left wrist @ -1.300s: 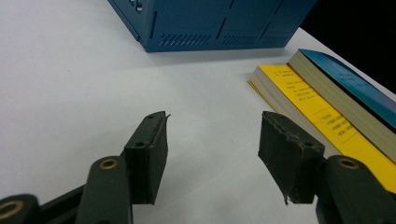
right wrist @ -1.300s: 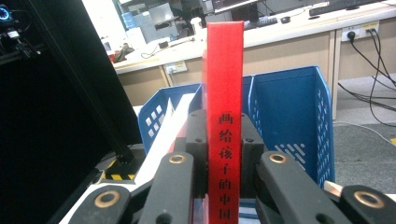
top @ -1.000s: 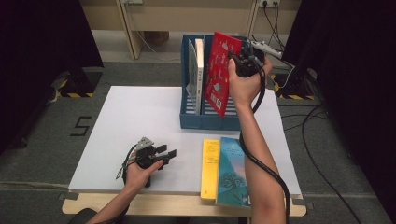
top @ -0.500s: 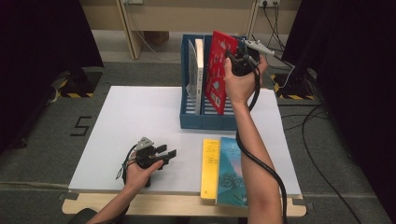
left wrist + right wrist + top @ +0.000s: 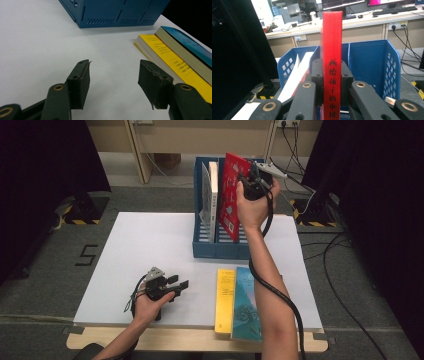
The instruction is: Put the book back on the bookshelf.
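My right gripper [image 5: 246,184] is shut on a red book [image 5: 231,202], which I hold upright and slightly tilted above the blue file rack [image 5: 216,249] at the back of the table. In the right gripper view the book's red spine [image 5: 332,37] stands between the pads of my right gripper [image 5: 332,77], with the rack's blue walls [image 5: 372,65] behind it. A white book [image 5: 213,195] stands in the rack to the left of the red one. My left gripper [image 5: 179,283] rests on the white table [image 5: 140,245] near the front; my left gripper [image 5: 113,77] is open with nothing in it.
A yellow book [image 5: 225,300] and a teal book [image 5: 246,305] lie side by side at the table's front edge, right of the left gripper, and show as the yellow book [image 5: 172,62] and teal book [image 5: 190,45]. Dark curtains flank the table. Cables lie on the floor at right.
My right hand has shifted slightly to the left with the red book over the rack. The left hand and its gripper have kept still.
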